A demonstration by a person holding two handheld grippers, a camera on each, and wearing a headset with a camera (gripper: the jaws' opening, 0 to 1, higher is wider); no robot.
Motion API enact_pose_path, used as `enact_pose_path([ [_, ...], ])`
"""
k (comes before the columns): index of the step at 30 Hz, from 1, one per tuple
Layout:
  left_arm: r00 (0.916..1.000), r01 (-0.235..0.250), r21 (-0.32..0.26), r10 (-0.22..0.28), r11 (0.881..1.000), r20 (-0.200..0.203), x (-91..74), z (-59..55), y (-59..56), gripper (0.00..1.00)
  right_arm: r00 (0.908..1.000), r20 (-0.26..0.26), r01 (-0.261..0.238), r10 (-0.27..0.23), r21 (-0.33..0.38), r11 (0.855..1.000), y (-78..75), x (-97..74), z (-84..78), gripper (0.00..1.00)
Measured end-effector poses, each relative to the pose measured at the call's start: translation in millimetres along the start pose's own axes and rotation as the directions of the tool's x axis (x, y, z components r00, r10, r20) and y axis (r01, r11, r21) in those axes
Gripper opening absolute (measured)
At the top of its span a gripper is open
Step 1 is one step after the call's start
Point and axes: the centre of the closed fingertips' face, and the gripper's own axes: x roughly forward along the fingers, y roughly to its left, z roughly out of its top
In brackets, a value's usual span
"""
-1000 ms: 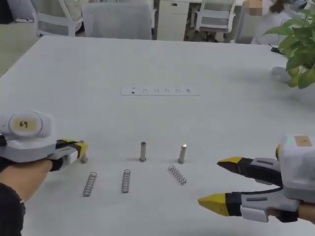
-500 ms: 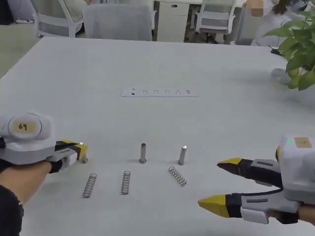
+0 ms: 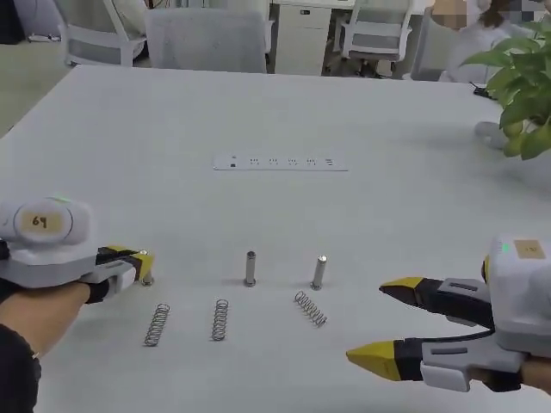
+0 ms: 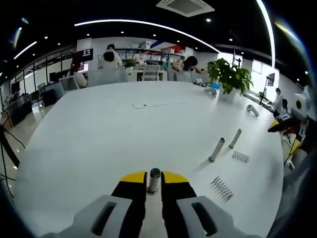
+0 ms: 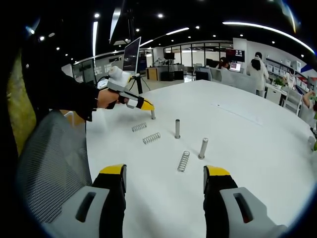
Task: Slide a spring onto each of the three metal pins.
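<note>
Flanking the first pin, all three springs loose on the table

Left gripper [image 3: 140,258] sits low at the left pin [image 3: 147,277]. In the left gripper view, that pin [image 4: 154,181] stands upright between the two yellow-tipped jaws, which are drawn in narrowly on either side of it. Whether they actually press on the metal is hard to tell.

Right gripper [image 3: 368,320] hovers above the table [image 3: 284,103] near its front edge. Its jaws are spread wide and hold nothing.

The middle pin [image 3: 250,268] and right pin [image 3: 319,270] stand bare and upright in a row with the left one. In front of them lie the left spring [image 3: 157,323], middle spring [image 3: 220,318] and right spring [image 3: 310,307]. All three lie flat on the table, each just short of its pin. The right spring lies at an angle to the other two.

A white power strip [image 3: 281,163] lies farther back on the table.
</note>
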Motion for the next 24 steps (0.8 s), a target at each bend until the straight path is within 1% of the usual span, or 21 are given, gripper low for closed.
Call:
enact_pose_path([
  [8, 1.0, 0.007, -0.005, -0.007, 1.0, 0.003, -0.1, -0.1, -1.4, 0.07, 1.0, 0.0, 0.001, -0.001, 0.0, 1.0, 0.4, -0.2, 0.0, 0.61],
  [11, 0.9999, 0.008, -0.011, -0.008, 1.0, 0.01, -0.5, -0.2, -1.5, 0.1, 1.0, 0.0, 0.0, 0.0, -0.001, 1.0, 0.8, 0.0, -0.1, 0.62],
  [13, 0.9998, 0.009, -0.013, -0.009, 1.0, 0.016, -0.9, 0.1, -1.8, 0.15, 1.0, 0.0, 0.001, -0.001, -0.001, 1.0, 1.0, -0.1, 0.1, 0.62],
  [15, 0.9997, 0.013, -0.016, -0.013, 1.0, 0.019, -1.4, 0.4, -2.5, 0.17, 1.0, 0.001, 0.001, -0.001, -0.001, 1.0, 1.0, -0.1, 0.4, 0.62],
  [17, 0.9995, 0.012, -0.018, -0.012, 1.0, 0.029, -1.8, 1.9, -2.3, 0.24, 1.0, 0.0, 0.001, -0.001, -0.002, 1.0, 1.1, -0.2, 0.5, 0.62],
  [18, 0.9992, 0.02, -0.028, -0.019, 0.999, 0.036, -2.1, 3.2, -4.0, 0.28, 1.0, 0.002, 0.001, -0.001, -0.002, 1.0, 1.4, -0.3, 1.0, 0.62],
  [20, 0.9988, 0.013, -0.025, -0.011, 1.0, 0.049, -2.8, 5.4, -3.4, 0.37, 1.0, 0.002, 0.001, -0.001, -0.003, 1.0, 1.4, -0.2, 1.3, 0.62],
  [22, 0.998, 0.016, -0.037, -0.014, 0.999, 0.062, -3.2, 7.6, -4.5, 0.46, 1.0, 0.004, 0.001, -0.001, -0.003, 1.0, 1.5, -0.2, 1.8, 0.62],
  [23, 0.9981, 0.014, -0.035, -0.012, 0.999, 0.06, -3.5, 7.4, -4.3, 0.5, 1.0, 0.005, 0.001, -0.001, -0.004, 1.0, 1.6, -0.2, 2.0, 0.62],
  [24, 0.998, 0.013, -0.036, -0.01, 0.999, 0.062, -3.9, 7.8, -4.1, 0.53, 1.0, 0.004, 0.001, -0.001, -0.005, 1.0, 1.6, -0.3, 2.0, 0.62],
])
